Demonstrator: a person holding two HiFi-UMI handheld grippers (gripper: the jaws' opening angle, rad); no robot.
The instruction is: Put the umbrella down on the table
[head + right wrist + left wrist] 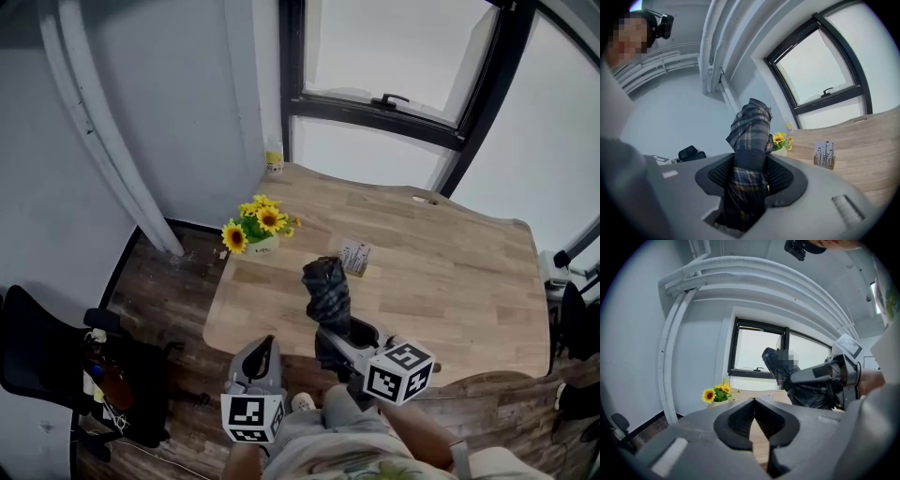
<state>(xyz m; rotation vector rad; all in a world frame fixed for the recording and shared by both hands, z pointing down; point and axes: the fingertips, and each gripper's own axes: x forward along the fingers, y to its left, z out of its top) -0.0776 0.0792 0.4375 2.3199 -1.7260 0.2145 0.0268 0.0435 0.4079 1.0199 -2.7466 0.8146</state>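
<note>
Centrally, a folded dark plaid fabric umbrella (328, 286) is clamped upright in the right gripper (335, 339), above the near edge of the pale wooden table (450, 281), seemingly poised for laying down. At lower left, the left gripper (261, 361) is seen closed and empty, apparently unneeded.

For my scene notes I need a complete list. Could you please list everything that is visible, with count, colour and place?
umbrella: one, dark plaid, folded, held at the table's near edge
table: one, light wood, below the window
sunflowers: one bunch, yellow, in a pale pot at the table's left edge
card box: one, pale with dark print, middle of the table
small container: one, yellowish, far left corner of the table
window: one, black frame, behind the table
chair: one, black, on the floor at left
left tool: one, grey, shut, empty
right tool: one, grey, shut on the umbrella
</note>
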